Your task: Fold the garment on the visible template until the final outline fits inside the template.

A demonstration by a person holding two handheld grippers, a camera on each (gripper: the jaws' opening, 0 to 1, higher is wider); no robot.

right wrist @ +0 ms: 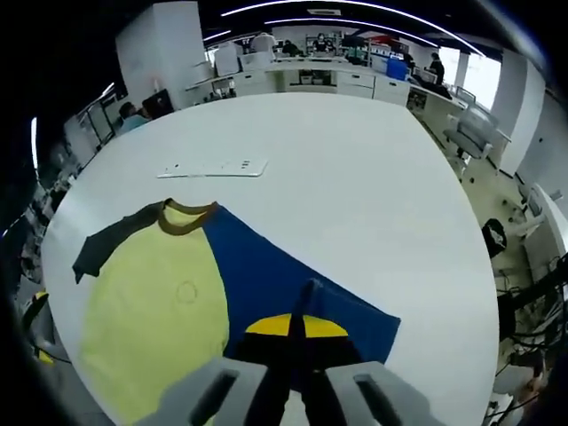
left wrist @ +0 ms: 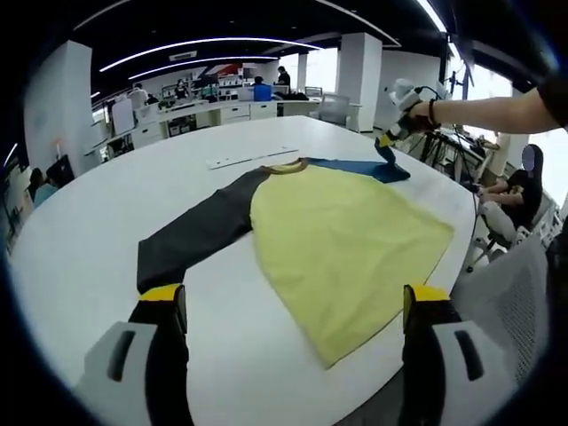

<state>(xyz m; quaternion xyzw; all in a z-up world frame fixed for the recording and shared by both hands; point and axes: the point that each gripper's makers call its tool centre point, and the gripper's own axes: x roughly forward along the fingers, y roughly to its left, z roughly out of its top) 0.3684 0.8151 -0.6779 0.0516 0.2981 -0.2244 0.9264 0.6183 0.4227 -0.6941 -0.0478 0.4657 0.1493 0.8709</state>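
A long-sleeved garment lies flat on the white table (left wrist: 80, 231): yellow body (left wrist: 346, 240), dark grey sleeve (left wrist: 195, 235), blue sleeve (left wrist: 359, 167), brown collar (left wrist: 286, 166). My left gripper (left wrist: 294, 297) hovers open over the near hem, its yellow-tipped jaws wide apart with nothing between them. In the left gripper view my right gripper (left wrist: 388, 142) is at the far end, held by a hand, pinching the blue sleeve's end. In the right gripper view my right gripper (right wrist: 294, 327) is shut on a raised fold of the blue sleeve (right wrist: 266, 275), beside the yellow body (right wrist: 146, 311).
A flat white strip (right wrist: 213, 168) lies on the table beyond the collar. A grey mesh chair (left wrist: 510, 297) stands at the table's near right edge, and a seated person (left wrist: 515, 200) is behind it. Desks and people fill the room's far side.
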